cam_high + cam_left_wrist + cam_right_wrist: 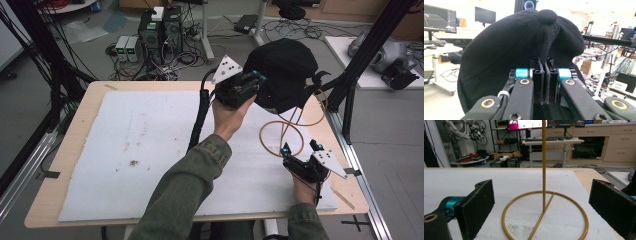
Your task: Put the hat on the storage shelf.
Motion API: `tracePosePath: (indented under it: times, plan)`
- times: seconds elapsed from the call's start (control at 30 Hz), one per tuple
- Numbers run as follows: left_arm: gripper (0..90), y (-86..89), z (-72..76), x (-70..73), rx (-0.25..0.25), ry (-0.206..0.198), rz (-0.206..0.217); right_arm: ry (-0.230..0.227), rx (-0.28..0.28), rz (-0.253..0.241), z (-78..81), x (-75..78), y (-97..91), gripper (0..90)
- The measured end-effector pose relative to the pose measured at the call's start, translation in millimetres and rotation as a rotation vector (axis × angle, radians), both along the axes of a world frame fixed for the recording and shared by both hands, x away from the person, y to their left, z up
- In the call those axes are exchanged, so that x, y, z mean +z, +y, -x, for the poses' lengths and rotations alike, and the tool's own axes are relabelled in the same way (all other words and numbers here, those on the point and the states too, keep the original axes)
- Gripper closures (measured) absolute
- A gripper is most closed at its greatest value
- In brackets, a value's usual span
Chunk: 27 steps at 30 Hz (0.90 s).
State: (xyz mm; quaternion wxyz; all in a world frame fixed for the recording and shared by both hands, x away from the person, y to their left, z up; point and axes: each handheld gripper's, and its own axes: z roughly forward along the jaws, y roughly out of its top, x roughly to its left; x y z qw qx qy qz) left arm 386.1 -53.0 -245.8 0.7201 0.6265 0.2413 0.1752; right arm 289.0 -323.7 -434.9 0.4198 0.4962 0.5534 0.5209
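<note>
black cap: fabric, dark, raised above the far right part of the table, at the top of the stand (287,75); in the left gripper view it bulges over the jaws, button on top (499,50)
left gripper: far right of centre in the high view (250,82), jaws clenched on a fold of the cap; the two pads press a seam of cloth flat between them in the left gripper view (544,82)
left hand: under the gripper body, forearm in an olive sleeve coming up from the near edge (227,117)
stand: thin yellow-brown wire, ring base flat on the pad, one bar across the ring, upright rod rising from it (544,202); in the high view the ring lies right of centre, near the right gripper (282,137)
right gripper: near right of the table (298,146), jaws released and wide apart, ring base between and beyond them, pads not touching it (544,207)
right hand: at the near right edge, low over the pad (305,187)
pad: white foam sheet covering most of the tabletop, a few dark specks on its left half (150,145)
table: light wood edge showing around the pad (75,125)
floor behind: computer boxes and tangled cables beyond the far edge (160,32)
</note>
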Motion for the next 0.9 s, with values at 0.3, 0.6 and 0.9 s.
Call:
tracePosePath:
  times: [0.3, 0.6, 0.9]
  plan:
    - [87.4, -15.3, -7.1, 10.3, -0.022, 0.005, 0.015, -0.003, 0.002, -0.002, 0.3, 0.2, -0.1, 5.5]
    - [87.4, -39.5, -17.5, 8.2, -0.058, 0.035, 0.004, -0.004, 0.002, -0.008, 0.5, 0.4, -0.4, 5.4]
    - [87.4, -69.9, -23.8, 6.4, -0.11, 0.074, -0.042, -0.006, 0.002, -0.012, 0.1, 0.2, -1.0, 5.4]
